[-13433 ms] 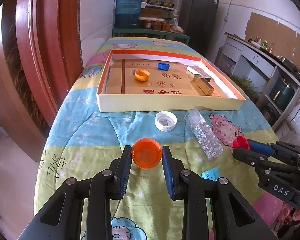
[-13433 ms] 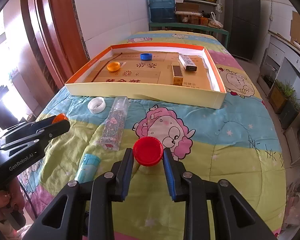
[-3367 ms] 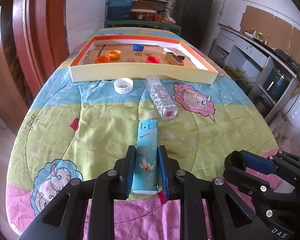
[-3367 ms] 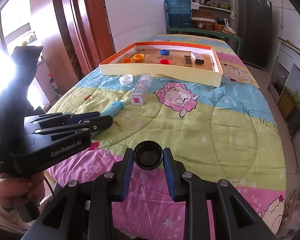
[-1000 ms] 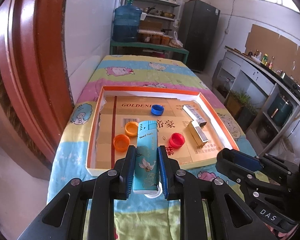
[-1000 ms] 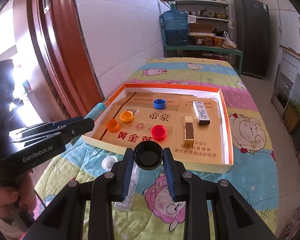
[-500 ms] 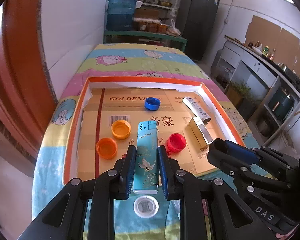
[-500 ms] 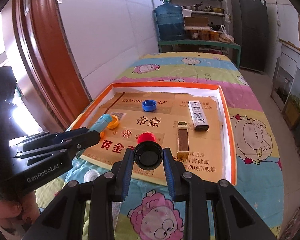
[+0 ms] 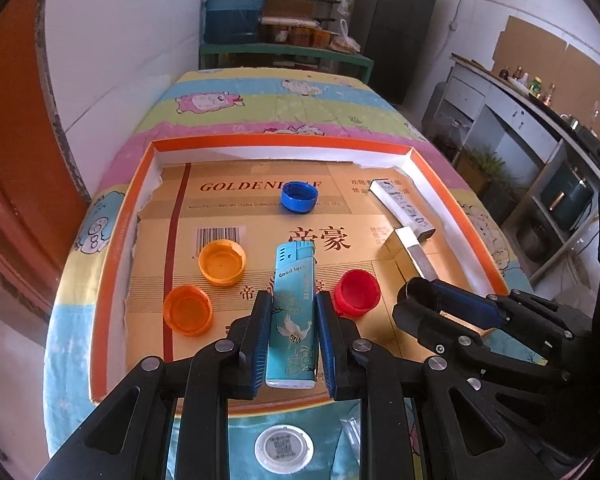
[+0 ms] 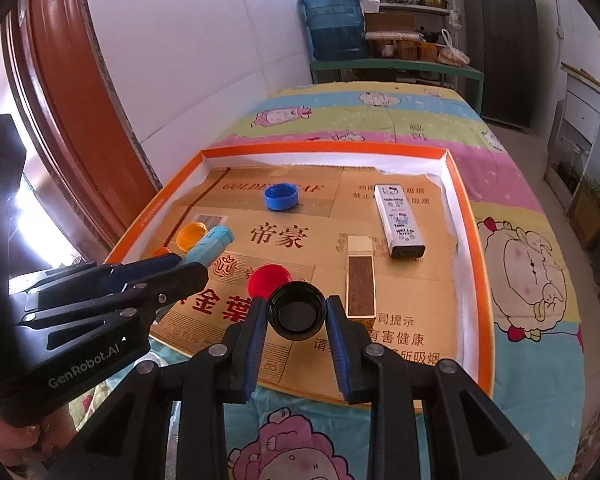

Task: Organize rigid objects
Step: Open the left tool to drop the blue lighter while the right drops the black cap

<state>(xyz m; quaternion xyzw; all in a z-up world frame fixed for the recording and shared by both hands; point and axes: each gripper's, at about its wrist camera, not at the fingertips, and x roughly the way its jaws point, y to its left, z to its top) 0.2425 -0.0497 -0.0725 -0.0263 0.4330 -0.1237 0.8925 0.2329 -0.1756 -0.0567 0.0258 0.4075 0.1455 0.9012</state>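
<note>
Your left gripper is clamped on the turquoise lighter, its top jutting beyond the fingertips; your right gripper pinches the black cap at its fingertips.

Bare cardboard lies open mid-tray, between the blue cap and the red cap. Two orange caps crowd the left; two boxes the right.

A home kitchen: a blue water jug and a dark fridge at top centre, a counter with bottles at right.
</note>
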